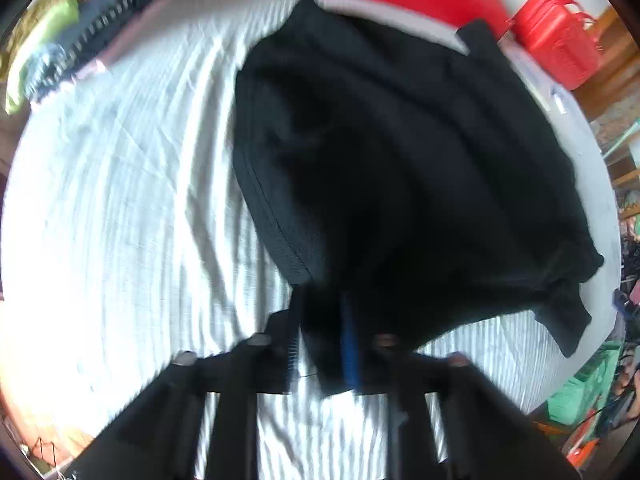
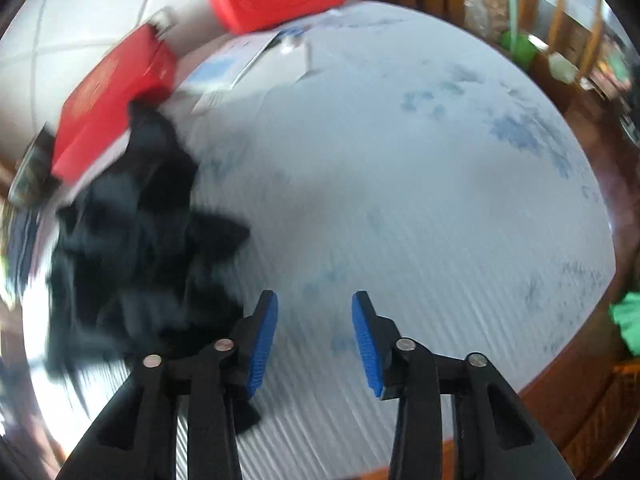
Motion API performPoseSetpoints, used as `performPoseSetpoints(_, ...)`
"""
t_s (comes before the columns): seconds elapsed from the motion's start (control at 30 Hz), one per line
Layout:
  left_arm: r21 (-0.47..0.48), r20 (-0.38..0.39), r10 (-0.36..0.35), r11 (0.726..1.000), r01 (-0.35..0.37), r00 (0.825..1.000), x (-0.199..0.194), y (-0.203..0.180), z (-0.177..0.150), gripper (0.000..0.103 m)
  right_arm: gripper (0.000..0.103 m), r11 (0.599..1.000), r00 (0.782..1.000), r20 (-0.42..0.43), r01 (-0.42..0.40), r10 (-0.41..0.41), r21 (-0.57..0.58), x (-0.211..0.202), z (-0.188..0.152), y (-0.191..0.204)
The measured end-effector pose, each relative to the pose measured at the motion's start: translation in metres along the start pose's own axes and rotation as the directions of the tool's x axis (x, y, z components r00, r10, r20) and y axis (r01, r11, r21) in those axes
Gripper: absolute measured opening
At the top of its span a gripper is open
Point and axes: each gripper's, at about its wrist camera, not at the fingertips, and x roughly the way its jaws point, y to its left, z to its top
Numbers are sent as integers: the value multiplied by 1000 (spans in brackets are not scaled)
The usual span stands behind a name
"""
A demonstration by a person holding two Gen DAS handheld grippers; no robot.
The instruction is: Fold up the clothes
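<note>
We have the black garment (image 1: 392, 168) spread over the striped sheet (image 1: 120, 200), its near edge gathered up into our left claw (image 1: 324, 344), which is pinched tight on the cloth. Seen from the right wrist, the garment (image 2: 132, 248) lies bunched to the left, close by the red box (image 2: 108, 104). Our worry is that the thin fold could slide out from between the pads if we pull quickly, or that the far edge drags crooked against the box and the red can (image 1: 556, 36). Our right claw (image 2: 314, 336) is spread wide above the bare sheet, holding and touching nothing.
</note>
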Motion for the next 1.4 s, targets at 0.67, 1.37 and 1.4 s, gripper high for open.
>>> performPoseSetpoints(0.67, 70, 56, 67, 995, -71, 996, 24, -4, -5, 12, 28, 933, 995, -95, -67, 35, -354, 35, -73, 110)
performPoseSetpoints(1.37, 172, -148, 34, 985, -8, 988, 40, 10, 47, 29, 34, 910, 975, -201, -165, 92, -381, -31, 14, 149)
performPoseSetpoints(1.4, 155, -130, 29, 988, -9, 991, 38, 13, 60, 47, 49, 914, 977, -194, -154, 85, -376, -26, 29, 153)
